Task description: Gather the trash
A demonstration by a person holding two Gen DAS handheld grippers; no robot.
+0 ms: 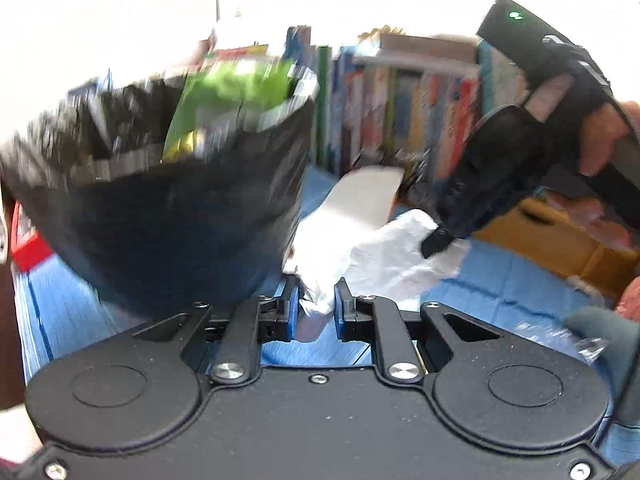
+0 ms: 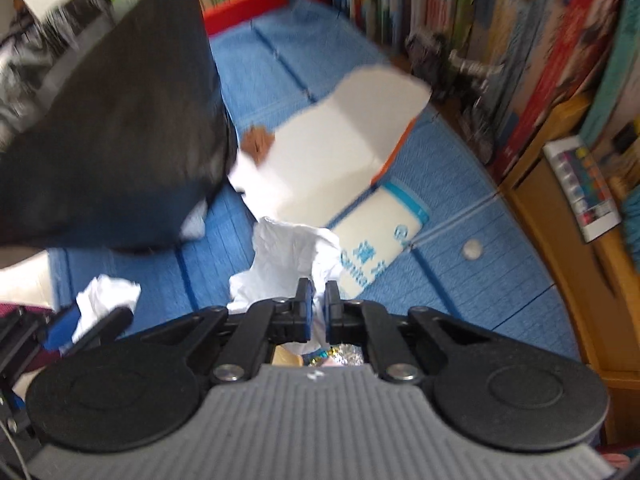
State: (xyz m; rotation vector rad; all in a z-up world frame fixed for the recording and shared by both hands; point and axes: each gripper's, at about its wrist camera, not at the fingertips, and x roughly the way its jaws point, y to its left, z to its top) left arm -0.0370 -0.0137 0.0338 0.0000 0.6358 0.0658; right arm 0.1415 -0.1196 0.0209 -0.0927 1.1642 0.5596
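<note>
My left gripper (image 1: 316, 300) is shut on a scrap of white crumpled paper (image 1: 318, 294). Just beyond it on the left hangs a black trash bag (image 1: 172, 208) with green packaging (image 1: 236, 92) in its open mouth. My right gripper (image 2: 318, 296) is shut on a larger crumpled white paper (image 2: 292, 252), held above the blue mat (image 2: 480, 280). From the left wrist view that gripper (image 1: 436, 242) comes down from the upper right into the same paper (image 1: 388, 256). A torn white carton (image 2: 332, 152) lies on the mat behind it.
A white and blue packet (image 2: 380, 240) and a small round white object (image 2: 472, 249) lie on the mat. Rows of books (image 2: 500, 40) and a wooden shelf (image 2: 560, 240) close off the right side, with a red box (image 2: 244, 4) at the back. Foil scraps (image 2: 344, 354) sit under the right gripper.
</note>
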